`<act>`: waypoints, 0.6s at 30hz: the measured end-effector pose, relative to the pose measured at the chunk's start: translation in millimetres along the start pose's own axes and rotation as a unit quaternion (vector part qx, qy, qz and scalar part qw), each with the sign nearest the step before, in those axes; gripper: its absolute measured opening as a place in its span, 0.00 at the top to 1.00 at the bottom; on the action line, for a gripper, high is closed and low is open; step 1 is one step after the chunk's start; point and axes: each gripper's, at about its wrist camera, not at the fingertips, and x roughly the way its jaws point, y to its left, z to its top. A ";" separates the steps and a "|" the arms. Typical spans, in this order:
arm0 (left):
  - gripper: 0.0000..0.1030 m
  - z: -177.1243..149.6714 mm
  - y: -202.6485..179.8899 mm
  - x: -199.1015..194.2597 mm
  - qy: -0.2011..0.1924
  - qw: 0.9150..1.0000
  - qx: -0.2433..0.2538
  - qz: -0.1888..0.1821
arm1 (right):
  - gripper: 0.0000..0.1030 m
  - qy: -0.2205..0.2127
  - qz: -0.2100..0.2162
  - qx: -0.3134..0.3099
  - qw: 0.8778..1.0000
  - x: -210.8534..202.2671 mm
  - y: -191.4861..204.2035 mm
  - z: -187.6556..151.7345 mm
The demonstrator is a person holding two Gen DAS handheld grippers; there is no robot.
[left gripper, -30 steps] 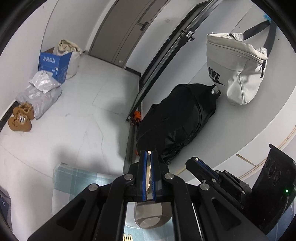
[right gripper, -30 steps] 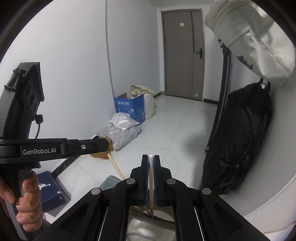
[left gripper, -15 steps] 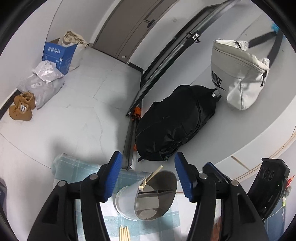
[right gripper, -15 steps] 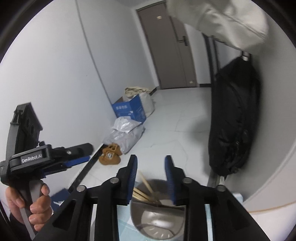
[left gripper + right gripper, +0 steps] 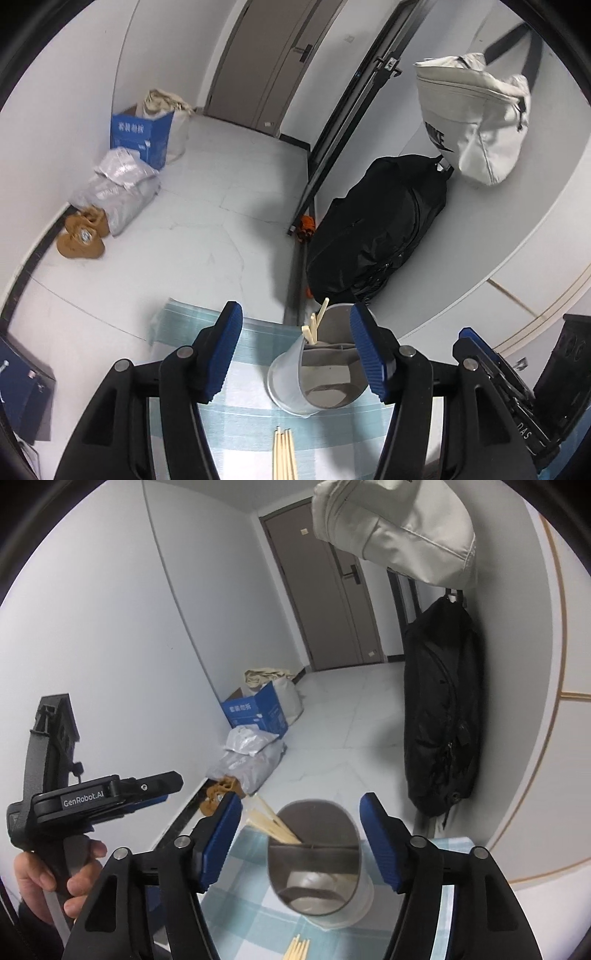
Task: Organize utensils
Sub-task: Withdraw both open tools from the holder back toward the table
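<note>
A white cup with a steel divided insert (image 5: 314,380) (image 5: 314,853) stands on a blue checked cloth (image 5: 243,387). Several wooden chopsticks (image 5: 314,326) (image 5: 271,823) lean out of its left compartment. More loose chopsticks (image 5: 283,456) (image 5: 298,949) lie on the cloth in front of it. My left gripper (image 5: 299,350) hangs open above the cup, nothing between its pads. My right gripper (image 5: 301,838) is above the cup too, jaws opening and empty. Each gripper shows in the other's view: the left (image 5: 173,784), held by a hand (image 5: 55,878), and the right (image 5: 469,339).
A black backpack (image 5: 373,236) and a white Nike bag (image 5: 476,114) hang on the right wall. On the floor by the left wall are a blue box (image 5: 142,136), grey plastic bags (image 5: 114,188) and brown shoes (image 5: 83,236). A door (image 5: 325,590) closes the corridor.
Both grippers were shut on a chopstick each; both have opened and the chopsticks now stand in the cup. Both grippers have drawn back, so the cup shows fully.
</note>
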 end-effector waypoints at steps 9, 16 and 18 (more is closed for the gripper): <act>0.44 -23.8 -16.4 -21.4 -0.029 0.997 0.047 0.058 | 0.29 0.001 0.003 0.016 1.000 -19.1 5.6 -26.9; 0.29 -45.2 -23.8 -36.5 -0.057 0.993 0.072 0.072 | 0.25 0.001 -0.003 0.030 1.000 -30.2 5.8 -52.0; 0.27 -50.9 -26.9 -38.9 -0.063 0.991 0.083 0.078 | 0.22 -0.001 -0.003 0.032 0.999 -35.1 6.6 -61.1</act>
